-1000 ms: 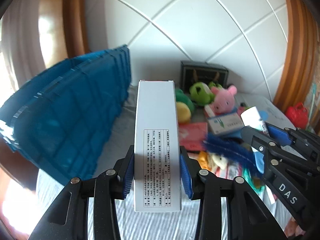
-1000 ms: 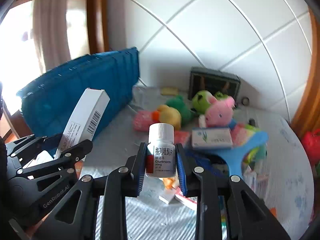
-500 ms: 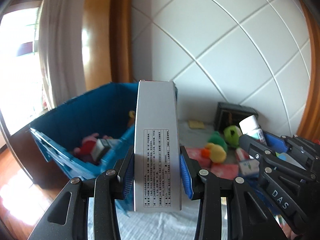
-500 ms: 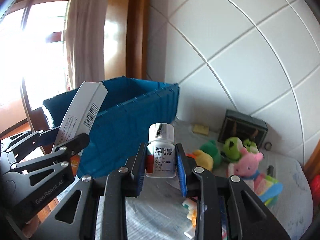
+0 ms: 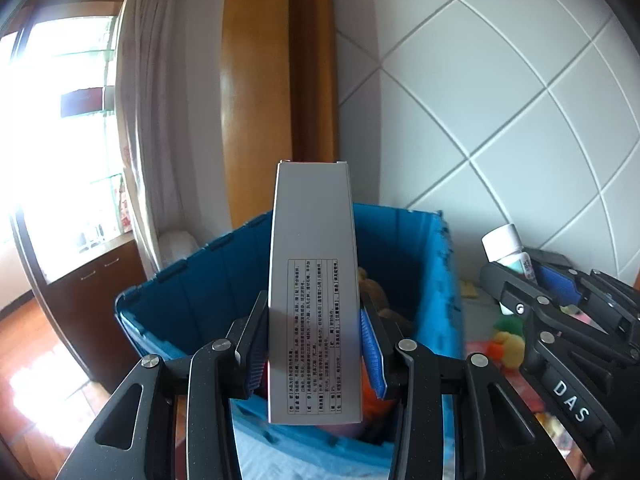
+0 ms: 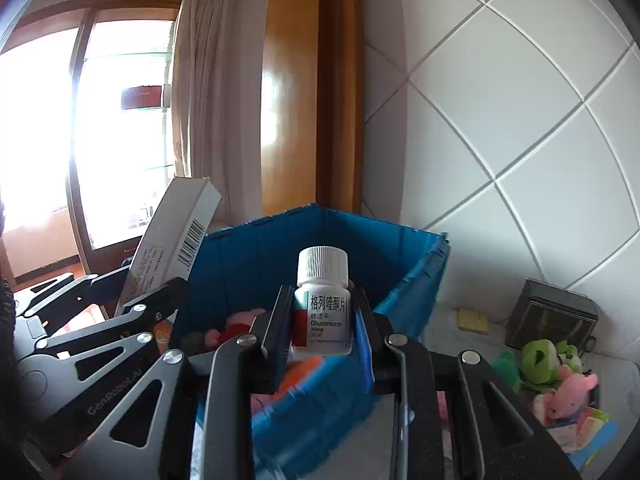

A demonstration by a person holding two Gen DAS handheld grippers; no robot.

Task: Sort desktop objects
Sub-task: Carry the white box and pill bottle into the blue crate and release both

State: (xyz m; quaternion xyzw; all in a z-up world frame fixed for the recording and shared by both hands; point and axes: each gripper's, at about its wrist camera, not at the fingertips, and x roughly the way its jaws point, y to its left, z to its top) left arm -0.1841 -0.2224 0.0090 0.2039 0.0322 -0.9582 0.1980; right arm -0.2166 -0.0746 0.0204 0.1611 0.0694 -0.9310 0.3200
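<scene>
Jaws of our left gripper are clamped on a tall grey box, upright, in front of the blue bin. Our right gripper has its jaws closed on a white pill bottle, cap up, also before the bin. We see plush toys on the bench at right, and toys inside the bin.

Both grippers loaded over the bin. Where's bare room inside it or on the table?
Blue plastic crate: the floor that shows holds plush toys and an orange item; the rest is hidden by the white carton and white pill bottle. Bare grey tablecloth lies between the crate's right wall and the dark box, except a small yellow item. Crowded by the green and pink plush.
</scene>
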